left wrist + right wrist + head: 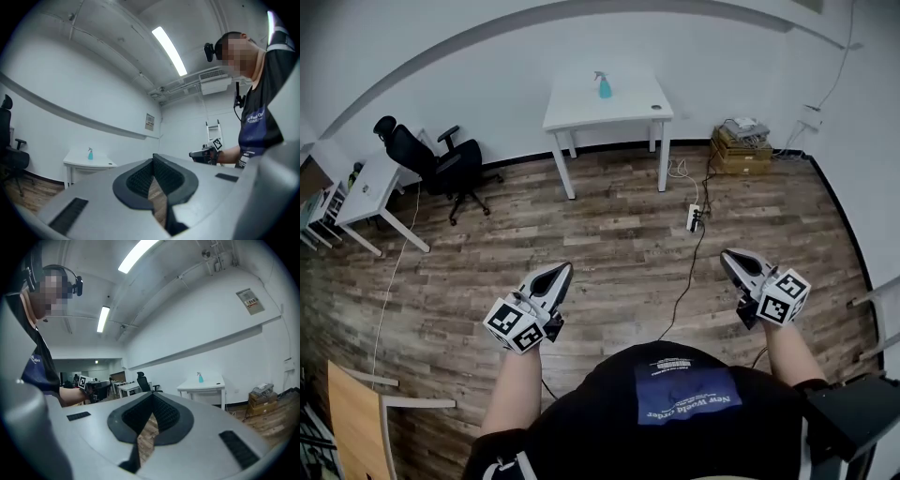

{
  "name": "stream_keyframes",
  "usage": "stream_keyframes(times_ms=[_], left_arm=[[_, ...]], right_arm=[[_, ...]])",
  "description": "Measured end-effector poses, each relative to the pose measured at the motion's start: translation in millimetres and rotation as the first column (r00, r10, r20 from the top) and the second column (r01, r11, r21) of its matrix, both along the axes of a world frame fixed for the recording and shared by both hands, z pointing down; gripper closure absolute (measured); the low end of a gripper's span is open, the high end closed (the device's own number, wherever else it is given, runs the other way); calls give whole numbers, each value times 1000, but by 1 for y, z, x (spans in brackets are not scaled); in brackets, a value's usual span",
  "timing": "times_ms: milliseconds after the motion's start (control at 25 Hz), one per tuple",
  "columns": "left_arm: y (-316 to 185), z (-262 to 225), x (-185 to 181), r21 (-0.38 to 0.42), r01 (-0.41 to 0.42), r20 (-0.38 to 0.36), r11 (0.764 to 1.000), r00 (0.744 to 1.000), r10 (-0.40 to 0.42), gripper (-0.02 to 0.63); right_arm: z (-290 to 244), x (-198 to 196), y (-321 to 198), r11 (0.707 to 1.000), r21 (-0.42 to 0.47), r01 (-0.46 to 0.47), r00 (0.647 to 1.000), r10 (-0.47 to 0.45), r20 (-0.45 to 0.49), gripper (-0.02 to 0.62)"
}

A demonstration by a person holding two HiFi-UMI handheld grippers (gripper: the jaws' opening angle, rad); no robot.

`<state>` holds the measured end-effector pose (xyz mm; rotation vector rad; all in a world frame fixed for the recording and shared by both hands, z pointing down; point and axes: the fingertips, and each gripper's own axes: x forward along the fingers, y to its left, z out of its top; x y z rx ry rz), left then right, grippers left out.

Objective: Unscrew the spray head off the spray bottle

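Note:
A small blue spray bottle [604, 86] with a pale spray head stands upright on a white table [619, 111] against the far wall. It also shows far off in the left gripper view, as the bottle [89, 153], and in the right gripper view, as the bottle [200, 377]. My left gripper [560, 273] is held over the wood floor, well short of the table, shut and empty. My right gripper [729, 258] is at the same distance to the right, shut with nothing in it. Each gripper's jaws [153, 161] [151, 399] meet at the tips.
A black office chair [436, 161] and a white desk [366, 192] stand at the left. A power strip [694, 218] with a cable lies on the floor before the table. Boxes [742, 146] sit at the right wall. A wooden chair [356, 417] is near left.

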<state>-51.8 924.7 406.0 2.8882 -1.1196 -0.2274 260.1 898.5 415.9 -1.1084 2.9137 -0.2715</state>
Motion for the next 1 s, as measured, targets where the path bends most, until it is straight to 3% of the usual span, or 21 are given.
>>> stream_keyframes(times_ms=[320, 480, 760, 1000], left_arm=[[-68, -10, 69, -33, 105, -66, 994, 992, -107, 603], [-90, 0, 92, -43, 92, -20, 995, 995, -93, 603], [-141, 5, 60, -53, 107, -59, 993, 992, -111, 603], [-202, 4, 6, -2, 24, -53, 1000, 998, -24, 603]], right_arm=[[-18, 48, -108, 990, 18, 142, 989, -142, -33, 604], [-12, 48, -143, 983, 5, 185, 982, -185, -24, 604], [-6, 22, -198, 984, -14, 176, 984, -177, -27, 604], [-22, -37, -246, 994, 25, 110, 993, -108, -47, 604]])
